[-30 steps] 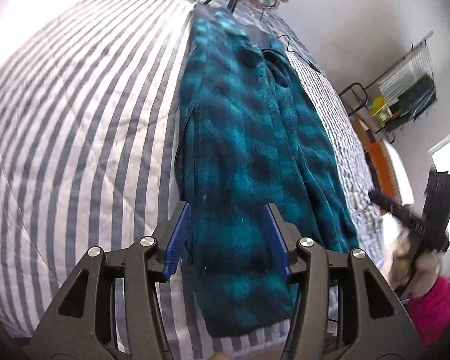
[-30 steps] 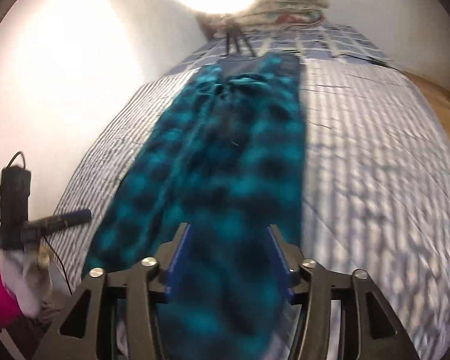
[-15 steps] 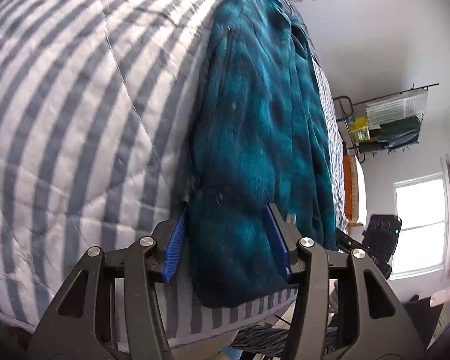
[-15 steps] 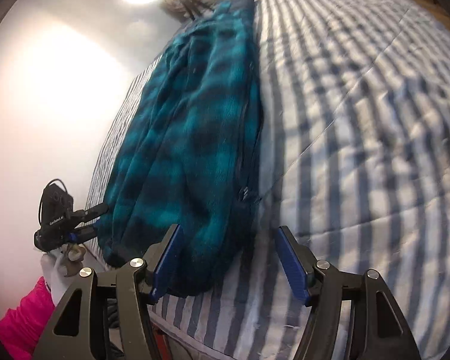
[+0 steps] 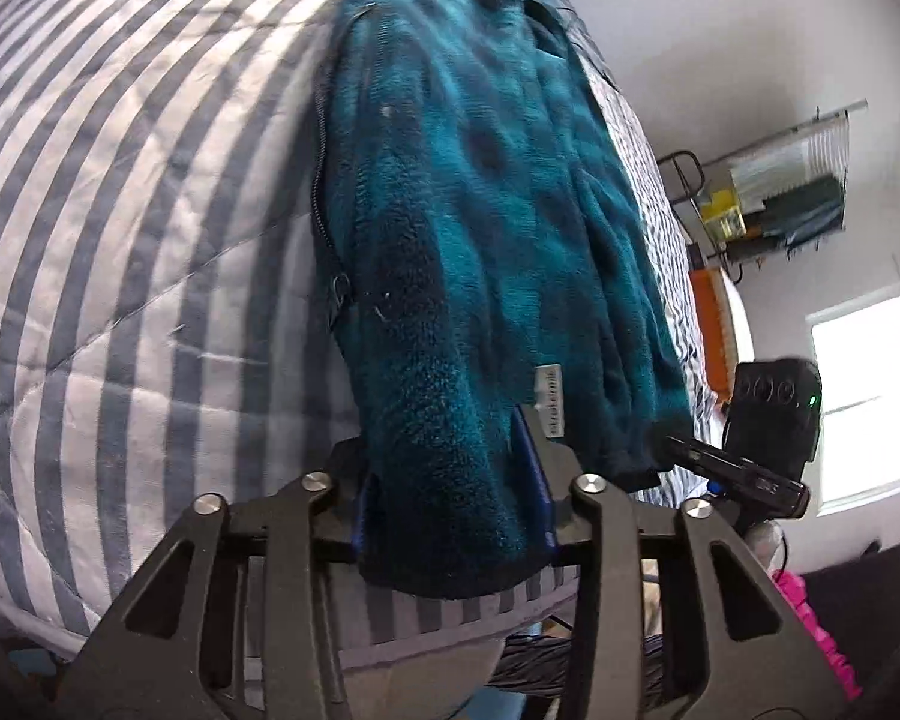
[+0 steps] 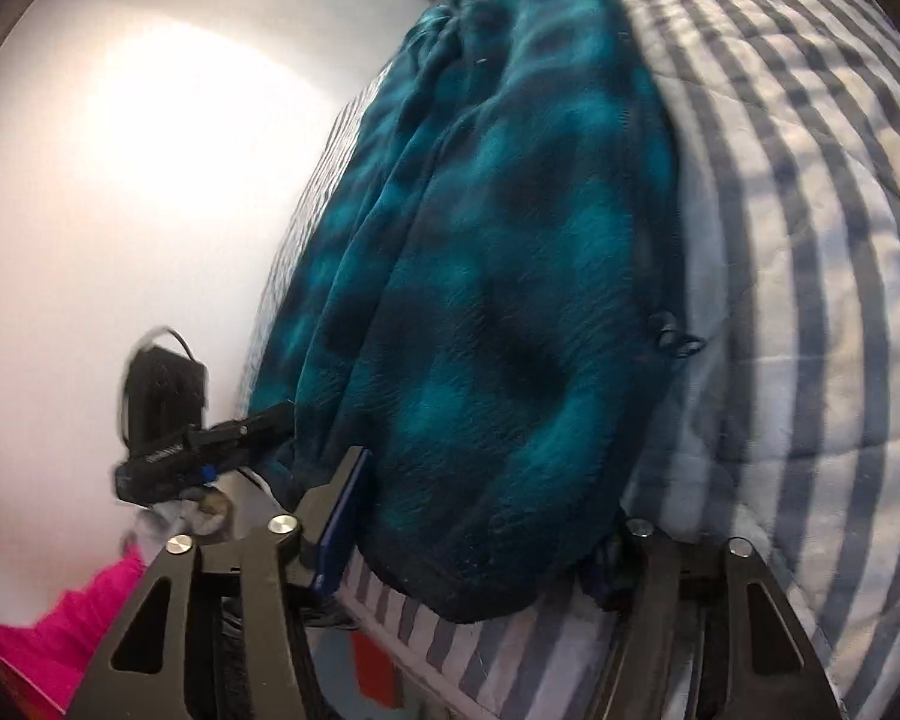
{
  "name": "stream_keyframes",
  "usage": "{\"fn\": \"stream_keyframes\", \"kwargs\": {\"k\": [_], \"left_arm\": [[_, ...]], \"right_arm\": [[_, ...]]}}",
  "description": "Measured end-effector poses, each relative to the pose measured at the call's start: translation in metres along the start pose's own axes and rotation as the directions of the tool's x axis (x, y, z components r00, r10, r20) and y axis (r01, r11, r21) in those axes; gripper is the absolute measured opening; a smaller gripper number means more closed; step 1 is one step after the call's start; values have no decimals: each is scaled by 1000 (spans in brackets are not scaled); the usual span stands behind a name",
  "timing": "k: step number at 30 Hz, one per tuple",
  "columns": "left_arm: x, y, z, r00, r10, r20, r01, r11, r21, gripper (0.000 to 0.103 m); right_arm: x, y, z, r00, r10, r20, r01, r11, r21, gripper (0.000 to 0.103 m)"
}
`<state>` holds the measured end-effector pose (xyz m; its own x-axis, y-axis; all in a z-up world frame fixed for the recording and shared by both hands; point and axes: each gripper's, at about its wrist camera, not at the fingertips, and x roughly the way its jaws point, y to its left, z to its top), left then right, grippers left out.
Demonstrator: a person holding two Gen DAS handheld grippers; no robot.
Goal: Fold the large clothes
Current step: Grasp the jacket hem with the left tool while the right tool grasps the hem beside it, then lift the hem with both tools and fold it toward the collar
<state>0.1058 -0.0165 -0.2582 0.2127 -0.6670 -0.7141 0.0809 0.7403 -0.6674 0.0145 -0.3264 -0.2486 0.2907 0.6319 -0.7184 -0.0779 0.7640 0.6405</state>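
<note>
I'm at the grab step: both grippers are down on the near hem of the teal fleece jacket (image 5: pixel 498 228), which lies lengthwise on the striped bed cover (image 5: pixel 138 192), already narrowed to a long strip w/ its bottom end at the near edge of the bed.

Left gripper (image 5: pixel 453 489): jaws have just been closing, and the fleece hem sits bunched between the blue pads, filling the gap. Looks like it's pinching the fabric at the hem corner on the zipper side, next to the white label (image 5: pixel 549 399). Grip seems firm, but I can't see how many layers it has.

Right gripper (image 6: pixel 480 516): jaws have also just been closing, w/ the rounded hem end between them. Left pad is against the fleece; the right pad is hidden under the fabric, so I can't tell if it's truly clamped or only straddling.

From the right wrist view the left gripper shows at the other hem corner, so the two flank the same end.

Next, I reckon: confirm both pinches, lift the hem together, carry it toward the far end of the bed, lay it over the collar. Needs even height on both sides, else the thick fleece will skew or slip out.
</note>
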Motion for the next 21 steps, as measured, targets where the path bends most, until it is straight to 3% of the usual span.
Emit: {"fn": "stream_keyframes", "kwargs": {"k": [1,4,10,21], "left_arm": [[0,-3,1,1000,1,2,-1,1000,1,24],[-5,-4,7,999,-42,5,43,998,-38,14],[-26,-17,19,991,-126,43,129,989,-76,13],[-47,-47,65,983,-144,115,151,987,-61,13]], "right_arm": [[3,2,2,1000,-2,-6,2,1000,3,36],[5,5,8,1000,16,12,-17,1000,22,25],[-9,22,22,992,107,71,-109,994,23,18],[-36,44,60,975,133,175,-136,991,6,16]]}}
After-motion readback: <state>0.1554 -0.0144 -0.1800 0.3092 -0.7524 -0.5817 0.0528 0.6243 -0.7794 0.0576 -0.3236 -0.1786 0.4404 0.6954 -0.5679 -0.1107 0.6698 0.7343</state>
